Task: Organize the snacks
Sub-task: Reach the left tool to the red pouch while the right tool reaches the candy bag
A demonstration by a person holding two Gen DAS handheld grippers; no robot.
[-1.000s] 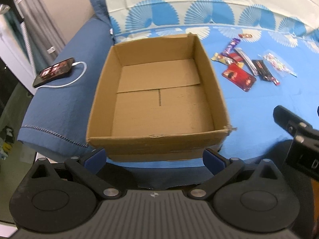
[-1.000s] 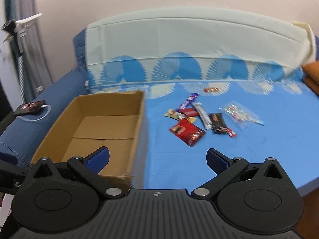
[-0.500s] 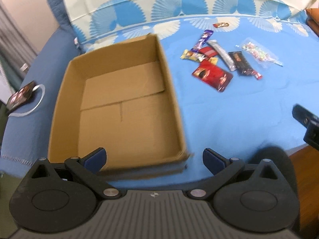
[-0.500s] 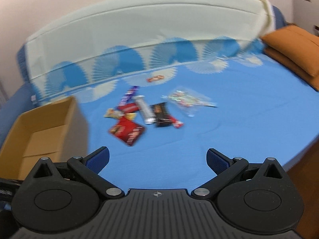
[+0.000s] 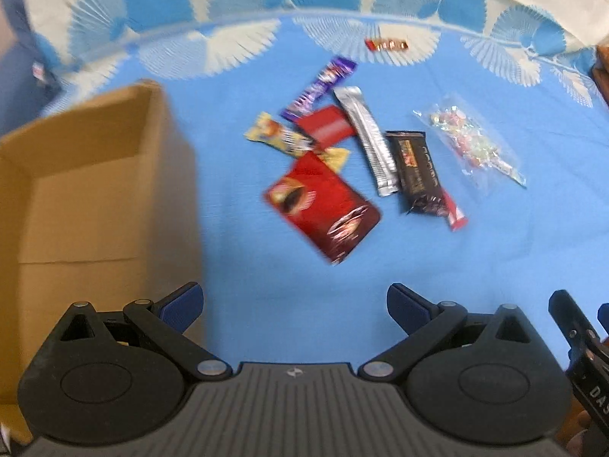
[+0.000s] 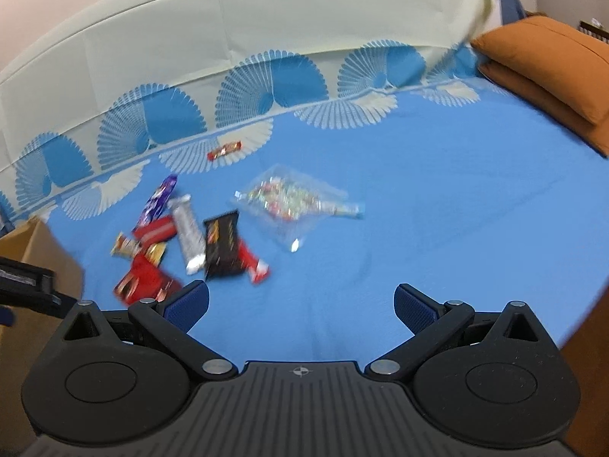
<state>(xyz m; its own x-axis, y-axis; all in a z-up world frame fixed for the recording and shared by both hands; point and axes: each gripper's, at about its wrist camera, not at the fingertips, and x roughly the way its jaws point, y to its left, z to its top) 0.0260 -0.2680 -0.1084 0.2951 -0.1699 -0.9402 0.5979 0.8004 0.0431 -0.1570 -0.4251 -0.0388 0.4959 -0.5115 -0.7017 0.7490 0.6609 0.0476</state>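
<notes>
Several snack packs lie on the blue bedspread: a large red pack (image 5: 323, 209), a silver bar (image 5: 369, 141), a black bar (image 5: 416, 167), a purple bar (image 5: 319, 87), a yellow bar (image 5: 281, 137), a clear candy bag (image 5: 472, 144) and a small red candy (image 5: 386, 44) farther back. An empty cardboard box (image 5: 95, 205) stands to their left. My left gripper (image 5: 295, 306) is open, above the bedspread in front of the red pack. My right gripper (image 6: 300, 304) is open too, short of the black bar (image 6: 222, 243) and the candy bag (image 6: 293, 202). Nothing is held.
An orange pillow (image 6: 548, 61) lies at the far right of the bed. A cream and blue fan-patterned cover (image 6: 228, 49) rises behind the snacks. The bed edge (image 6: 582, 316) falls away at the right. The left gripper's body (image 6: 26, 282) shows at the right wrist view's left edge.
Both grippers swung right, away from the box and toward the snack pile, which now sits central and closer. Jaws stayed open.
</notes>
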